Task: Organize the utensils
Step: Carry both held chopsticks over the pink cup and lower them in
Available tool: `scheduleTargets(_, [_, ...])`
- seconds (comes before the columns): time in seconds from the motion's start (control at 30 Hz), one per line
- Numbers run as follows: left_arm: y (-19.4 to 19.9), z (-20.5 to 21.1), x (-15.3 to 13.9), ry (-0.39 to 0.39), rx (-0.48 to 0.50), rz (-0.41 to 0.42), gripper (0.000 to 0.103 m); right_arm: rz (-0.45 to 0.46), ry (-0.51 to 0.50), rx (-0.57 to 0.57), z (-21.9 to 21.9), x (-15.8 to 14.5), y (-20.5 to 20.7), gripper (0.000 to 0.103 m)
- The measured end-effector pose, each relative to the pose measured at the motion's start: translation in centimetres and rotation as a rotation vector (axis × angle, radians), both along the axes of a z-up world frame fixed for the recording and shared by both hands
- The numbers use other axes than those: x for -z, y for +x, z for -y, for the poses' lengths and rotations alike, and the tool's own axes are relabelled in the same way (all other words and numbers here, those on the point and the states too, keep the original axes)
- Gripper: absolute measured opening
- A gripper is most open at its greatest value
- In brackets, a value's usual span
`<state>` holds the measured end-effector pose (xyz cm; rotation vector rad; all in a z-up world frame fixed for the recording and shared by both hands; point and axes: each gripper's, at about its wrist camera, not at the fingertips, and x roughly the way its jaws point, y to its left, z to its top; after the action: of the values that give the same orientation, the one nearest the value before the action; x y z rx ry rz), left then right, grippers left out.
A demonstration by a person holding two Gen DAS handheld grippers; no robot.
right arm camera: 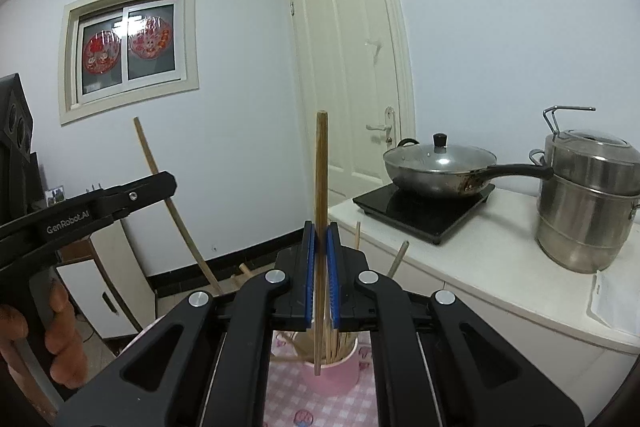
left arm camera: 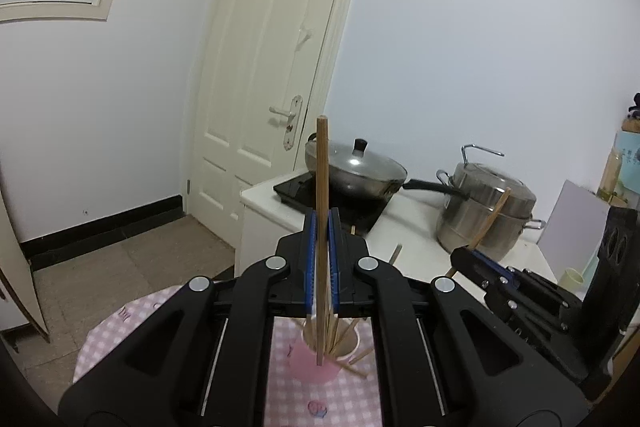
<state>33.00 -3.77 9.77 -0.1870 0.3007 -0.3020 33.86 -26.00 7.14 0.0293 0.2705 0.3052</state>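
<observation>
Now | left claw (left arm camera: 322, 223) clamps chopstick (left arm camera: 322, 187) | above pink cup (left arm camera: 320, 359)

Left wrist view looked forward along its own fingers from just above a pink cup (left arm camera: 320, 351) on a checked cloth (left arm camera: 120, 331), facing the door (left arm camera: 276, 75) and counter (left arm camera: 416, 223). Right wrist view sat close over the same cup (right arm camera: 332, 367), angled further left, taking in the window (right arm camera: 128, 47). Both shared door, wok (left arm camera: 356, 171), steamer pot (left arm camera: 486, 215). Each view caught the other gripper at its edge.
</observation>
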Motion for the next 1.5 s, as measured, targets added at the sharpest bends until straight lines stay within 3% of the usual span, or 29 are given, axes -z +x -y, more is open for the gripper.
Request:
scheduleTargets(0.3, [2.1, 1.4, 1.1, -0.007, -0.008, 0.041, 0.006, 0.035, 0.003, 0.022, 0.3, 0.7, 1.8, 0.005])
scheduleTargets(0.57, [4.1, 1.7, 3.5, -0.039, -0.033, 0.019, 0.006, -0.007, 0.003, 0.008, 0.2, 2.8, 3.2, 0.005])
scheduleTargets(1.03, [4.5, 3.9, 8.7, 0.099, 0.01, -0.055, 0.006, -0.085, -0.014, -0.03, -0.2, 5.8, 3.7, 0.005])
scheduleTargets(1.3, [3.9, 4.5, 9.3, 0.152, 0.04, -0.065, 0.006, -0.13, -0.037, -0.032, -0.7, 7.9, 3.9, 0.005])
scheduleTargets(1.5, [4.1, 4.0, 9.2, 0.138, 0.043, -0.091, 0.007, -0.139, -0.048, -0.034, -0.9, 8.5, 3.8, 0.005])
